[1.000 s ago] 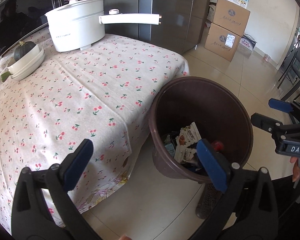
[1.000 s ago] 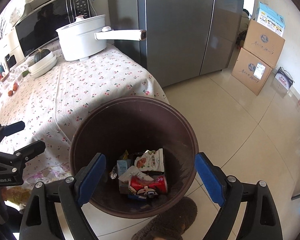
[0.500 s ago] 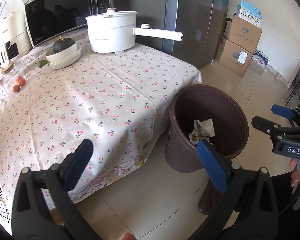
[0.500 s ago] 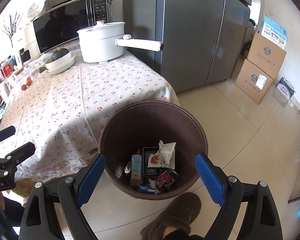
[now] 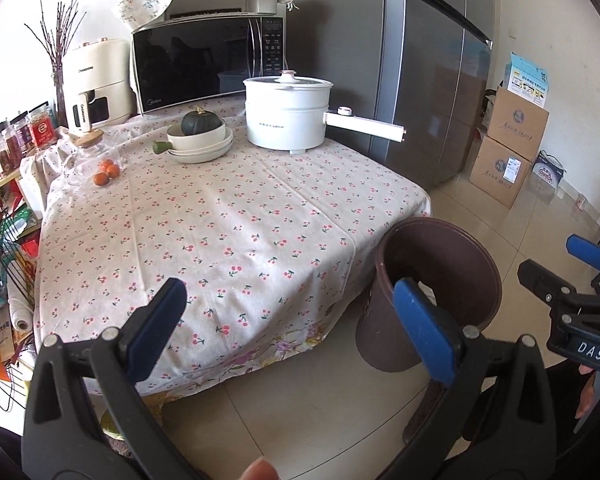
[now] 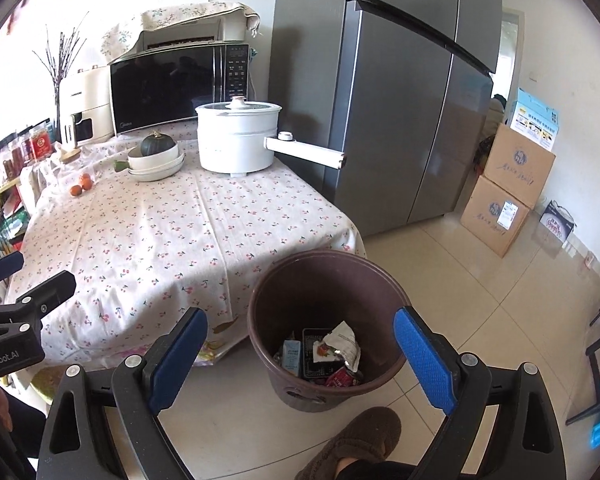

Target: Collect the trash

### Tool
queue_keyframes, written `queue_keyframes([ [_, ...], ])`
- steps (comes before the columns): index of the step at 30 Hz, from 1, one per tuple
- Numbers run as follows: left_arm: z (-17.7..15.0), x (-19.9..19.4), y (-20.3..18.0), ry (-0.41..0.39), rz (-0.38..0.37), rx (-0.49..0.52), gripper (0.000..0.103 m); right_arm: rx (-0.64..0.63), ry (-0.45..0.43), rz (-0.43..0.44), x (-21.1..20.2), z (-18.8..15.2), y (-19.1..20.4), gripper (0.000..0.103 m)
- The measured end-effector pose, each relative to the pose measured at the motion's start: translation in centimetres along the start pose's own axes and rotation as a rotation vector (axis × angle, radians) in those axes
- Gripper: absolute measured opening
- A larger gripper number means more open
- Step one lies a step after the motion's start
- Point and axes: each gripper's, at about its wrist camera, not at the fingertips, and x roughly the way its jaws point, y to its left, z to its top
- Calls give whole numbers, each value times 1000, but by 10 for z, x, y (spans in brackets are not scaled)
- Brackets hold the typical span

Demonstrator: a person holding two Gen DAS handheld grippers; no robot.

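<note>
Both tools up and away from the work. Left gripper (image 5: 291, 320) has its jaws spread wide and empty; right gripper (image 6: 300, 354) the same, spread with nothing between the pads. The trash (image 6: 332, 354) sits at the bottom of the brown bin (image 6: 396, 292), which stands on the floor just beside the corner of the counter (image 5: 227, 224). I make out a small blue carton, a crumpled silvery wrapper and something red, all jumbled together. The carton stands roughly upright, long axis up toward the bin mouth; the wrapper is too crumpled to give a direction. I see no loose rubbish on the cloth, so collection looks about done to me.

Risks from here: my slippered foot (image 6: 356, 440) is close against the bin, and a careless step could tip it and spill everything. If I swing the left tool sideways, it could catch the pot handle (image 5: 366, 125) jutting off the counter's edge.
</note>
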Motion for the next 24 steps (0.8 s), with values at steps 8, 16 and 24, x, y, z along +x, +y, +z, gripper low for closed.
queue_keyframes([
  [8,-2,-4,7,1,4,-19,103,-12,-13,-2,1,2,11,96],
  [16,-3,-6,4,-7,8,-9,103,-9,-7,3,3,2,12,96],
  [24,-5,-5,0,-1,13,0,103,0,-17,2,0,2,10,96],
])
